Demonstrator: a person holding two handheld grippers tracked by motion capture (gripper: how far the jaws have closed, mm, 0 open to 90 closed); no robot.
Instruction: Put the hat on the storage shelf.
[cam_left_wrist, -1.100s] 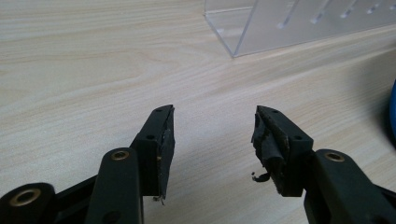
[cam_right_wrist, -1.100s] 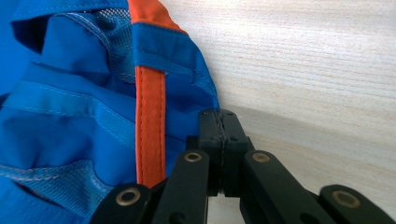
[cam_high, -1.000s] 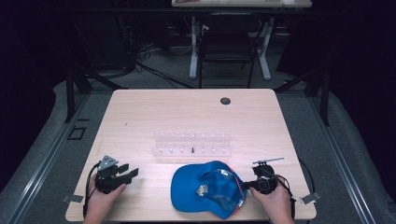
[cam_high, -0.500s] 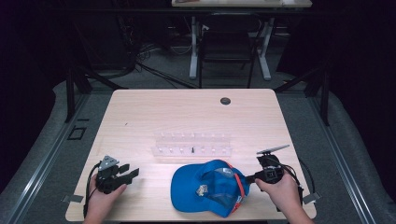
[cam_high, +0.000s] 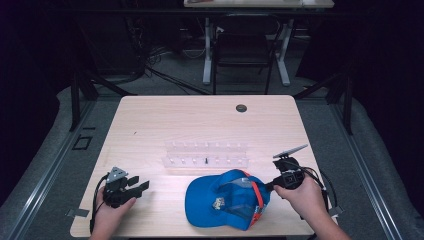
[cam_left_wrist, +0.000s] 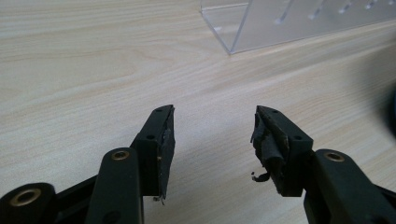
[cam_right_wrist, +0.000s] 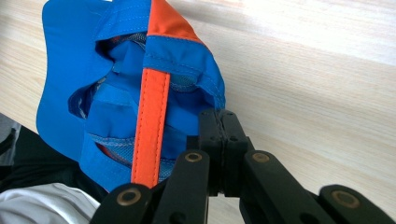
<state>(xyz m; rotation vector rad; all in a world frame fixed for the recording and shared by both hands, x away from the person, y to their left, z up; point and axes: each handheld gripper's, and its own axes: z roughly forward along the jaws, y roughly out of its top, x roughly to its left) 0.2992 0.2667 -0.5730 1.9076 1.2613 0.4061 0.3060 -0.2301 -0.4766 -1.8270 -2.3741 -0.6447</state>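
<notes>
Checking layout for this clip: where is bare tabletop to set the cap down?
Bare wood: the far half beyond the clear rack, and the strip between the left tool and the blue cap. It is crowded at the near right, where cap, rack and right tool sit close together.

Clear acrylic rack (cam_high: 206, 154) w/ pegs sits mid-table, one small dark bit on it. Light wood table (cam_high: 165, 120), round black grommet (cam_high: 241, 108) near far edge. Behind: 2nd desk's white legs (cam_high: 207, 50), cables on floor.
</notes>
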